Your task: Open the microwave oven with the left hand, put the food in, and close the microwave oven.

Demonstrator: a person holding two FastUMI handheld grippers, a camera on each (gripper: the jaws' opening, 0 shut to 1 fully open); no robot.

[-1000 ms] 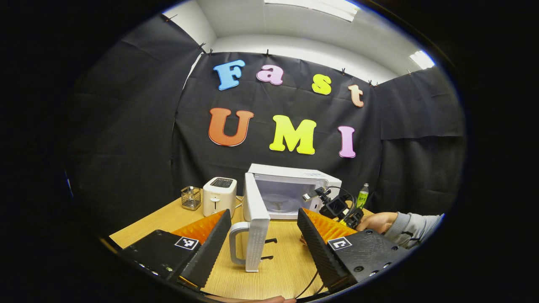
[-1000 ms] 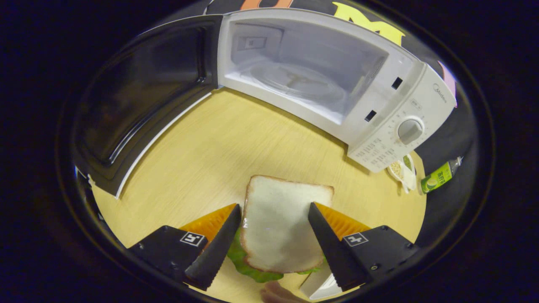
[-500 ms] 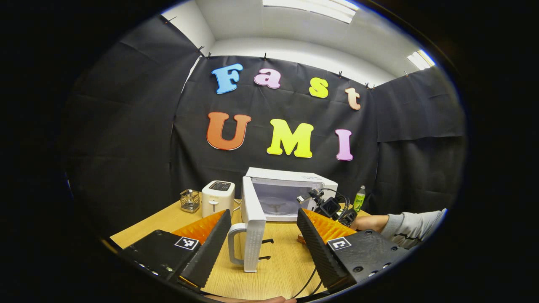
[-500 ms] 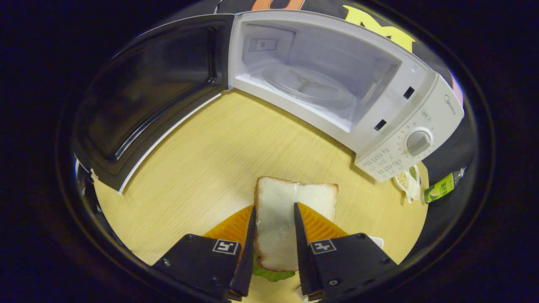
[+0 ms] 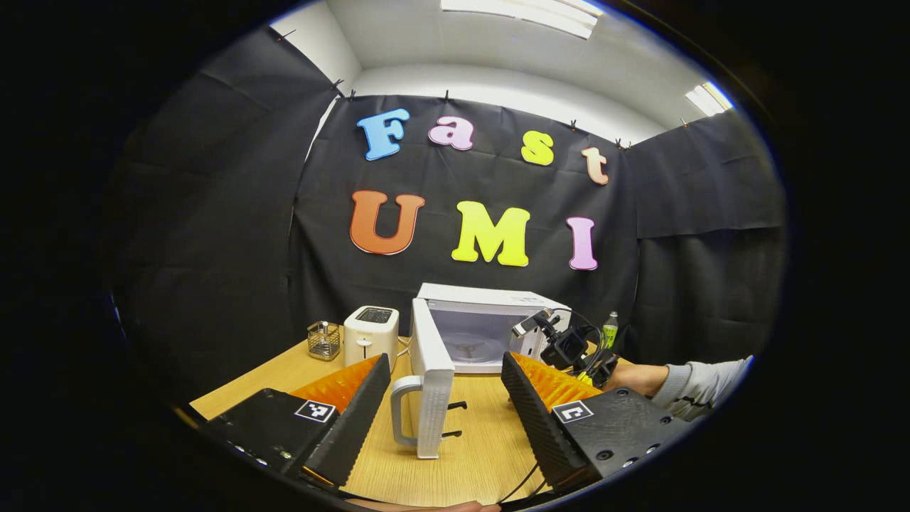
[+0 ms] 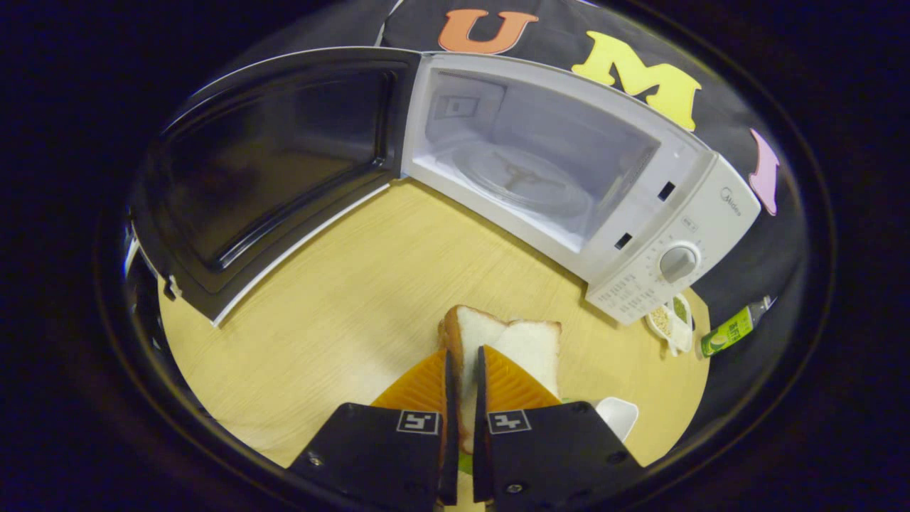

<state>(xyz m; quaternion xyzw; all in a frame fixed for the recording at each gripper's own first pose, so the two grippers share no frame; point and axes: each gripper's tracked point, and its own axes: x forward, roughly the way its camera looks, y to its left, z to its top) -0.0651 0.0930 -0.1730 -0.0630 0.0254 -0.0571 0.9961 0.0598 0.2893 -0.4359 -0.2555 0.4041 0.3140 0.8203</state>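
Note:
The white microwave [image 6: 675, 213] stands on the wooden table [image 6: 341, 299] with its door [image 6: 263, 171] swung wide to the left and its glass turntable [image 6: 522, 178] bare. My right gripper [image 6: 462, 355] is shut on a white-bread sandwich [image 6: 526, 341] with lettuce, pinching it on edge a little above the table in front of the cavity. In the left gripper view, my left gripper [image 5: 444, 370] stands open, back from the door's edge and handle [image 5: 402, 409]. The right gripper [image 5: 569, 348] and the hand holding it [image 5: 633, 377] show to the right of the microwave [image 5: 498, 313].
A white toaster [image 5: 370, 334] and a small wire holder [image 5: 324, 339] stand left of the microwave. A green bottle [image 6: 729, 331] and a small dish of condiments [image 6: 668, 323] sit at its right. A white plate [image 6: 617, 416] lies under my right gripper.
My right gripper closed from wide open onto the sandwich and lifted it off the plate, tilting it on edge. My left gripper stayed open and nearly still.

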